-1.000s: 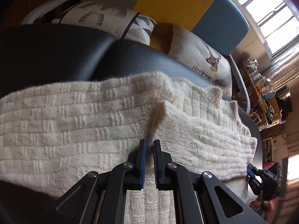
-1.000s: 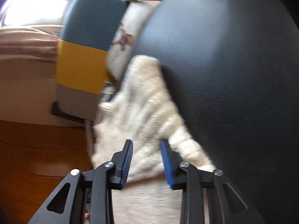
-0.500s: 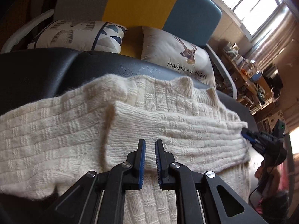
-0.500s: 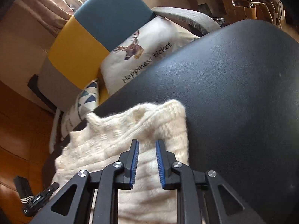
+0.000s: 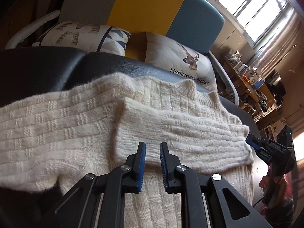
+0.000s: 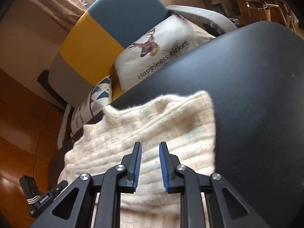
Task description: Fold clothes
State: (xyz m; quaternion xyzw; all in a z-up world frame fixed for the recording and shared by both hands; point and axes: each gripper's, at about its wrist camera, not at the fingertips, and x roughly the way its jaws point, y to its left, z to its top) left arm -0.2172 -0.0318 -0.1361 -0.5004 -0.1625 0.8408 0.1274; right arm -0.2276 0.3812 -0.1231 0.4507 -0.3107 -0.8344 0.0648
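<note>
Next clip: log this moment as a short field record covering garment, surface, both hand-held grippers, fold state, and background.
garment: cream knitted sweater
surface: black padded leatherette bench
fold state: one sleeve laid across the body
left hand-held gripper: jaws just opening, nothing between them
right hand-held gripper: jaws just opening, nothing between them
background: deer-print cushion

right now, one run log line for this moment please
step: sleeve folded over sweater | left gripper: just opened, empty | right gripper: just opened, empty | surface: black bench
</note>
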